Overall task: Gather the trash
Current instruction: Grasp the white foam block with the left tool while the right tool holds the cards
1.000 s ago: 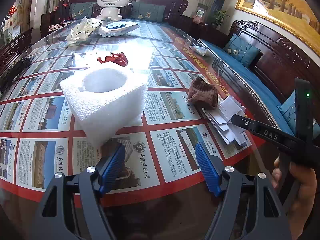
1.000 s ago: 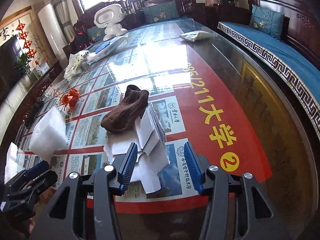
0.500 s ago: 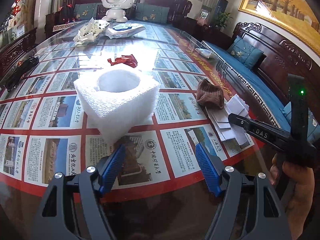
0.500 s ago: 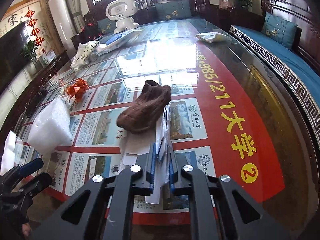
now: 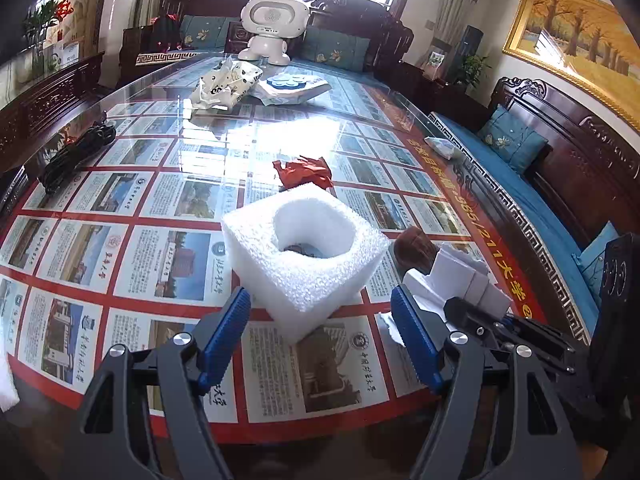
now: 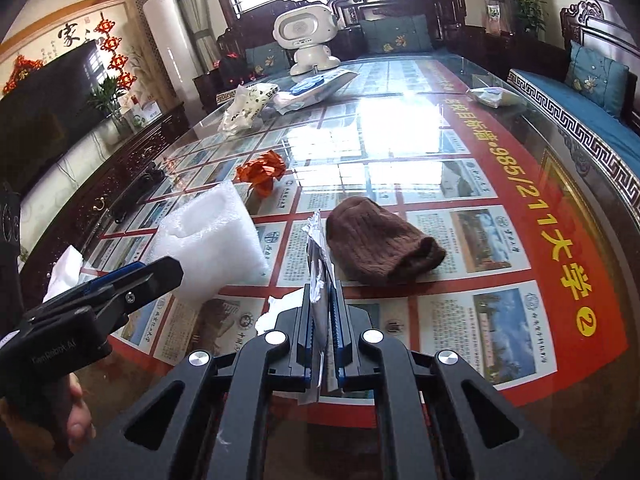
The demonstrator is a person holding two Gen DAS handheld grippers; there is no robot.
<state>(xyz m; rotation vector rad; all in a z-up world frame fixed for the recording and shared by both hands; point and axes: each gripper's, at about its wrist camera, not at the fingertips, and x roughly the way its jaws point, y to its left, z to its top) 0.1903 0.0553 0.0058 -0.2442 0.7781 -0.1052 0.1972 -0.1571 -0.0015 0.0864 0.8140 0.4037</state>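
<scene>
Right gripper tilts down over the glass-topped desk.
Fingers clenched on white paper scraps, held edge-up, long axis pointing away.

A white toy robot stands at the glass table's far end, black cables lying left.

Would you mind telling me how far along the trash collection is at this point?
Early stage: nothing looks collected yet. In hand: the right gripper is shut on the white paper scraps. The left gripper is open, facing the white foam block. Left on the table: the foam block, the red wrapper and more paper.
</scene>
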